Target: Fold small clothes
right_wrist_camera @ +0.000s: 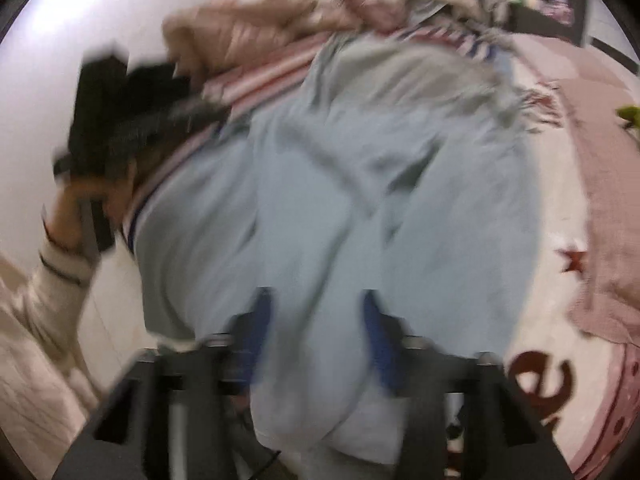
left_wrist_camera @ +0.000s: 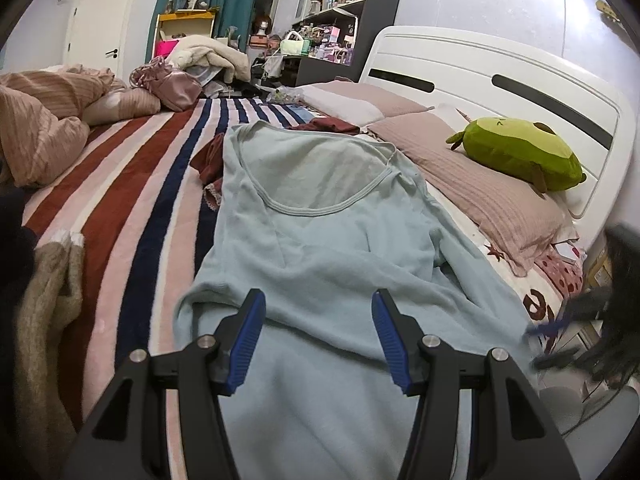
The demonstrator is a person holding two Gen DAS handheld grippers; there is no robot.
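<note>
Bedroom scene with a light blue long-sleeved top (left_wrist_camera: 332, 240) spread flat on the bed, lying over the striped blanket (left_wrist_camera: 132, 168) and reaching toward the bed's near edge, its scooped neckline toward the pillows. Left gripper (left_wrist_camera: 319, 332), seen in the left wrist view, hangs above the lower body of the top with its blue-padded fingers (left_wrist_camera: 250, 336) spread wide and nothing between them. Right gripper (right_wrist_camera: 316, 336), in the heavily blurred right wrist view, likewise stands wide apart over the pale blue fabric near the hem; whether its fingers touch the cloth cannot be told. A dark red garment (left_wrist_camera: 212, 160) shows from under the top's far left shoulder. Mauve pillows (left_wrist_camera: 480, 184) lie along the white headboard (left_wrist_camera: 500, 68), one carrying a green avocado plush (left_wrist_camera: 520, 156). A crumpled tan duvet (left_wrist_camera: 44, 120) occupies the far left corner of the bed, and a beige knit garment (left_wrist_camera: 44, 320) lies at the near left edge. The left gripper also appears in the right wrist view, blurred, at the left.
</note>
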